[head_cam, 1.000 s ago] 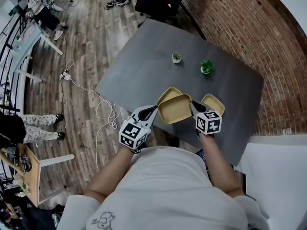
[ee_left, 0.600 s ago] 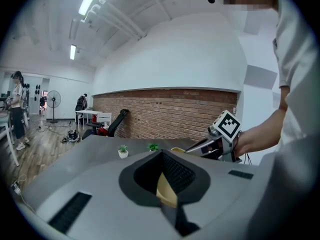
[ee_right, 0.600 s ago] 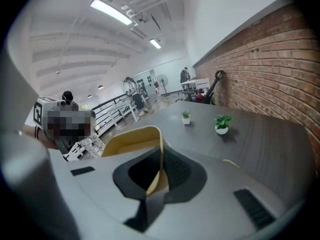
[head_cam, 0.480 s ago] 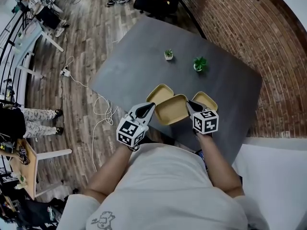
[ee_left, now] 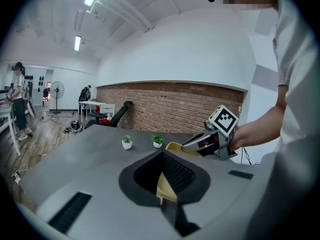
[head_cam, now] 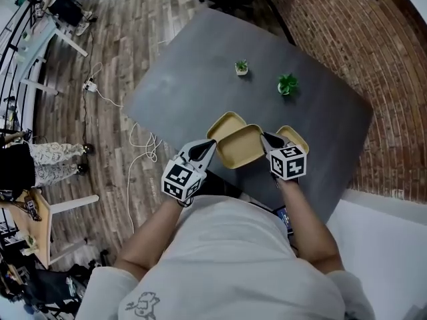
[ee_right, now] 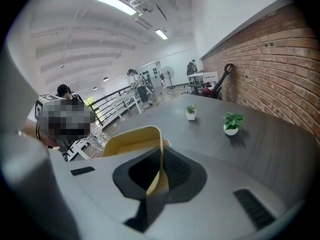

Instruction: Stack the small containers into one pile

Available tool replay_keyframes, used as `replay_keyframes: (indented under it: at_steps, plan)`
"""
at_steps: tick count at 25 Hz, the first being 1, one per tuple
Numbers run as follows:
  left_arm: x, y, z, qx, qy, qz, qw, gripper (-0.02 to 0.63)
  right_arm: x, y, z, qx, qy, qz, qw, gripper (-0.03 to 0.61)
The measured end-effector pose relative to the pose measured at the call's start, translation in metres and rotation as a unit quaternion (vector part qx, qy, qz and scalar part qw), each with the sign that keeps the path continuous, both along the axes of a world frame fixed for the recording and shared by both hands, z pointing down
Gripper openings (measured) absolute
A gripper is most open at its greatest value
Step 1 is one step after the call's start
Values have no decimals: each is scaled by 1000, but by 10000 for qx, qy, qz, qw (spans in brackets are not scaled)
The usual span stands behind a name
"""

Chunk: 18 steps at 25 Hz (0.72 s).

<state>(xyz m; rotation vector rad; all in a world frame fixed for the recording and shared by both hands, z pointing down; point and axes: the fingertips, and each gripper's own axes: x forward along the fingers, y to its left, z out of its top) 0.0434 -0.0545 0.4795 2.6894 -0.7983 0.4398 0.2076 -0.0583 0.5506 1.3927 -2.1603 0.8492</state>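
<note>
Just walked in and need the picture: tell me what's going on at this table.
A person works a gripper in each hand. The left gripper and right gripper are each shut on opposite rims of one tan container, holding it together over the grey table. Two more tan containers lie either side, not yet piled. Two potted plants stand farther back.

Pale yellow containers (head_cam: 241, 145), dark grey table (head_cam: 187, 85), black-and-white square-marked cubes (head_cam: 289, 163), black pads (ee_left: 176, 173), green plants (head_cam: 287, 82) in white pots (ee_right: 230, 131), red-brown brick wall (head_cam: 333, 39), grey-brown wood-plank floor (head_cam: 113, 52), white cable (head_cam: 137, 153), light grey shirt (head_cam: 227, 259) with small dark print
</note>
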Motion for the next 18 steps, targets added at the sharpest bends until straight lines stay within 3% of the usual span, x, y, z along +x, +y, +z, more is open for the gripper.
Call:
replay_keyframes:
  at_steps: [18]
  plan:
    - [-19, -52, 52, -713, -10, -158, 9973, 11, -32, -68, 50, -613, 126, -954, 9935, 21]
